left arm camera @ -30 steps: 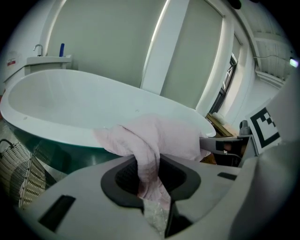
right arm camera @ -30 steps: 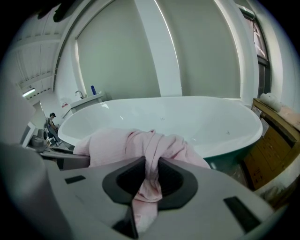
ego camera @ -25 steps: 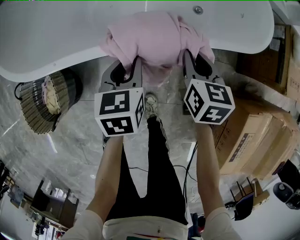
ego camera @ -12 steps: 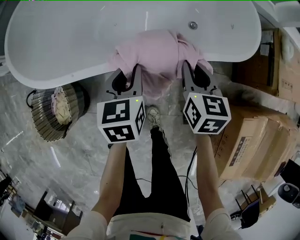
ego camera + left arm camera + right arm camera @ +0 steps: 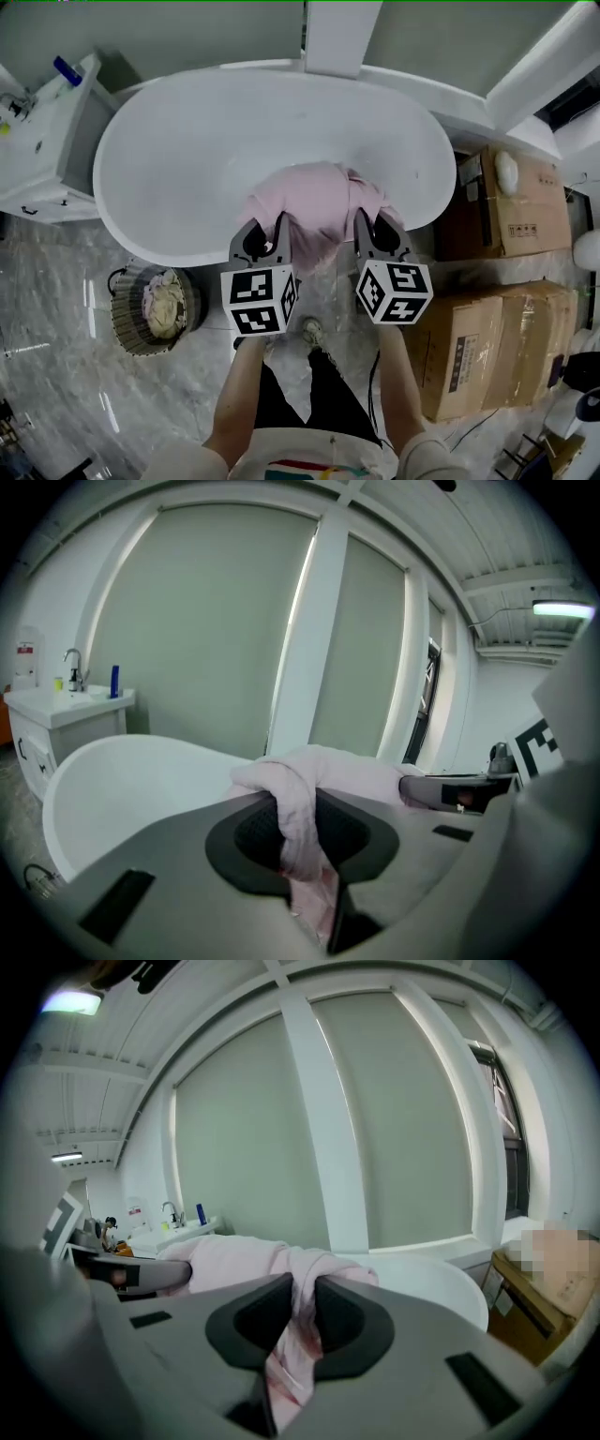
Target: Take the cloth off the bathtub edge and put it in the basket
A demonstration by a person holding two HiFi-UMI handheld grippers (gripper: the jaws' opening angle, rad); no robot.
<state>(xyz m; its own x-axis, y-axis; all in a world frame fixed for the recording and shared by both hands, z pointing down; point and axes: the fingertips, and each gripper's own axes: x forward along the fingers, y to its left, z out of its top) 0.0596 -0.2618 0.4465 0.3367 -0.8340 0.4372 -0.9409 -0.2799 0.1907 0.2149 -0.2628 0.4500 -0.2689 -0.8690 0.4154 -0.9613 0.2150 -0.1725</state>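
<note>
A pale pink cloth (image 5: 314,208) hangs bunched between my two grippers, lifted over the near rim of the white bathtub (image 5: 187,159). My left gripper (image 5: 265,239) is shut on the cloth's left side; a pink fold (image 5: 300,822) is pinched between its dark pads. My right gripper (image 5: 375,234) is shut on the right side, with pink cloth (image 5: 295,1335) squeezed between its pads. The round wicker basket (image 5: 127,323) stands on the floor at the lower left, below the tub, with a light cloth lying in it.
Cardboard boxes (image 5: 487,347) are stacked to the right of the tub. A white vanity with a sink (image 5: 42,141) stands at the left, and a white pillar (image 5: 333,33) rises behind the tub. The person's legs and shoe (image 5: 309,330) are below the grippers on grey marble floor.
Both grippers have risen and pulled back with the cloth; the tub and basket now look smaller and farther, and the cloth hangs off the tub edge between the jaws.
</note>
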